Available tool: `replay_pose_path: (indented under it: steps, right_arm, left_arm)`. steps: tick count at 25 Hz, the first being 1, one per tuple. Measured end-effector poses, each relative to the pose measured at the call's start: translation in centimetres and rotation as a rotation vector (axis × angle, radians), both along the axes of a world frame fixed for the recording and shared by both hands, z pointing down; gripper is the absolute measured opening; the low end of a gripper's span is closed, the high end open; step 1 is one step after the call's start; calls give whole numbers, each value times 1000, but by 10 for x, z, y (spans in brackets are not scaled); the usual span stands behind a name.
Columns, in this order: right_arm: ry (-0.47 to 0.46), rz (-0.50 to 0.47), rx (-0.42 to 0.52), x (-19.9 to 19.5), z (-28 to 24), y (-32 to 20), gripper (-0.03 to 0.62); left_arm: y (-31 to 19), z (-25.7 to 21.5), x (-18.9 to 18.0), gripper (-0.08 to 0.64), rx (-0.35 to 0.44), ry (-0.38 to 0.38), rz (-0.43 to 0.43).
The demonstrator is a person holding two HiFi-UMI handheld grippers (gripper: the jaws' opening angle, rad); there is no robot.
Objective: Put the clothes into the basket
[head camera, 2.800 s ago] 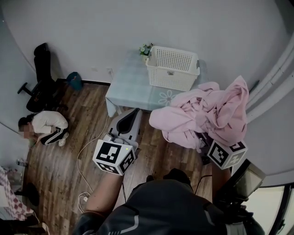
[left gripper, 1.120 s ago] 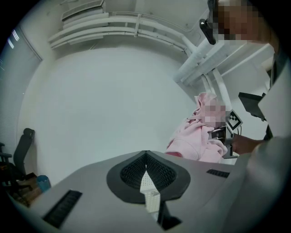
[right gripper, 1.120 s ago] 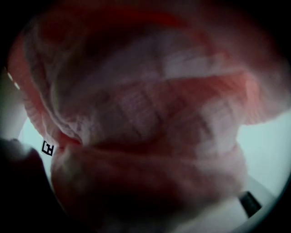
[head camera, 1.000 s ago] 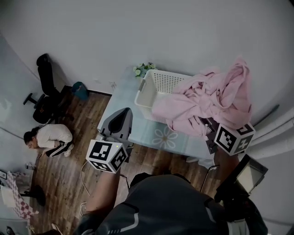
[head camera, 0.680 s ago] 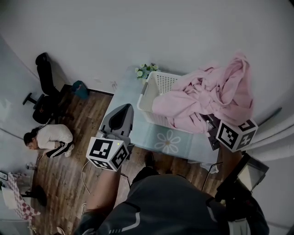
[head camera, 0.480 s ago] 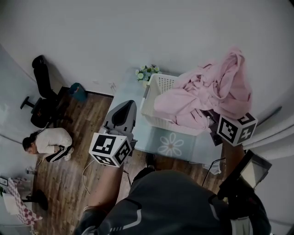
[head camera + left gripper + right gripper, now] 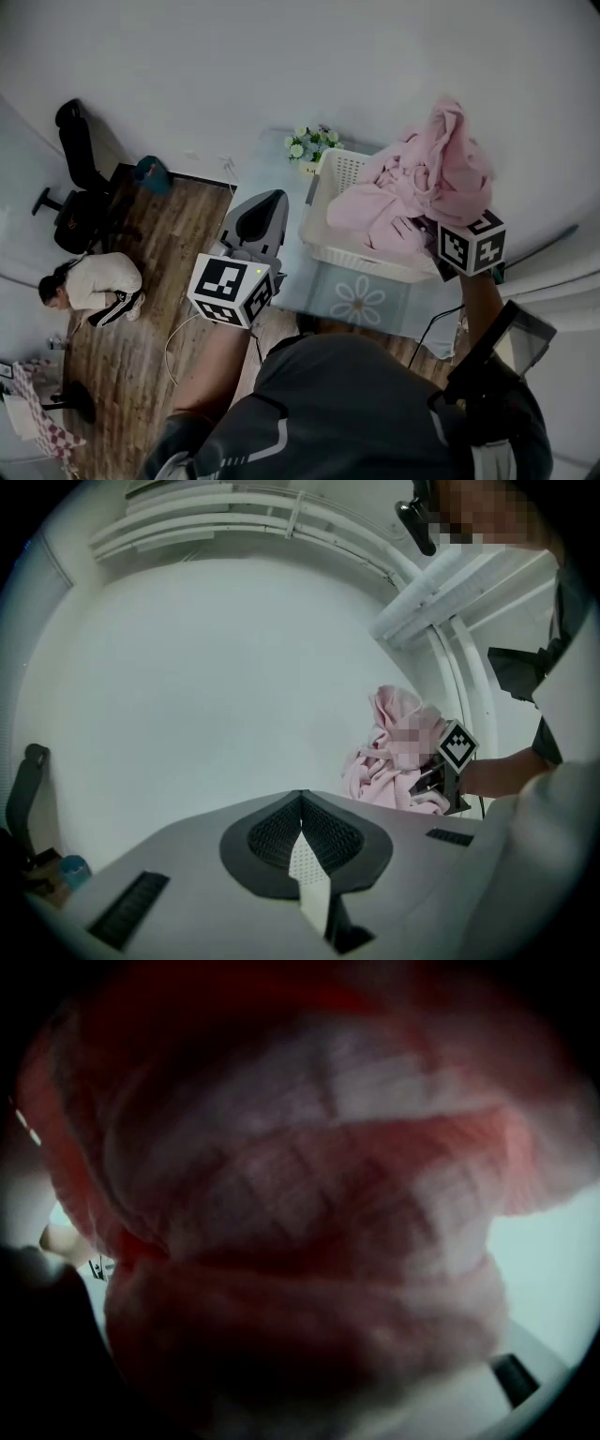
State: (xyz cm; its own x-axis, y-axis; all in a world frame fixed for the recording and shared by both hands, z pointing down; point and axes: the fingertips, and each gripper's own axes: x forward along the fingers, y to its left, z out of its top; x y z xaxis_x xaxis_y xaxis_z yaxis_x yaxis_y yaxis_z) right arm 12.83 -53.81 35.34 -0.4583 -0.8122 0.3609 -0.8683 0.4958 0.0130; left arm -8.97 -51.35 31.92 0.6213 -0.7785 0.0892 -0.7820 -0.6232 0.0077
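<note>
While the pink clothes [image 7: 424, 183] hang bunched over the white laundry basket [image 7: 356, 255], clenched in the right gripper [image 7: 424, 228], the sound move is lowering them inside the rim before letting go, with the left gripper [image 7: 265, 204], jaws together and empty, ready to tuck strays.

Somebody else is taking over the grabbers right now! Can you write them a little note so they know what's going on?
Left gripper: shut, empty, near the table's edge.
Right gripper: shut on the pink clothes, a big bundle held over the white basket on the table.
Done: clothes are up at the basket.
Left to do: lower them in and let go.
</note>
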Motion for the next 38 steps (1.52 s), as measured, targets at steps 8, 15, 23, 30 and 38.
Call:
replay_pose_path:
  steps: [8,15,23,30,38]
  right_arm:
    - [156,-119,-141,-23,82,-18,318]
    - [294,-212,-206,-39,142,-31,318]
    - [395,-338,-361,-52,215,-32,318]
    - [478,-410,-458,-57,267,-22,318]
    - [524,-528,-588,-66,308,-6,318]
  left_arm:
    - [-22,22,-2,9,-34,-18,1]
    - [-44,26,-24,9,-14,-10,-87]
    - [-59,37,-18,9,-45,-14,-58]
    - [-67,42,-26,9,-66,-16,-59]
    - [-75,56,-23,9,-103,-11,-31]
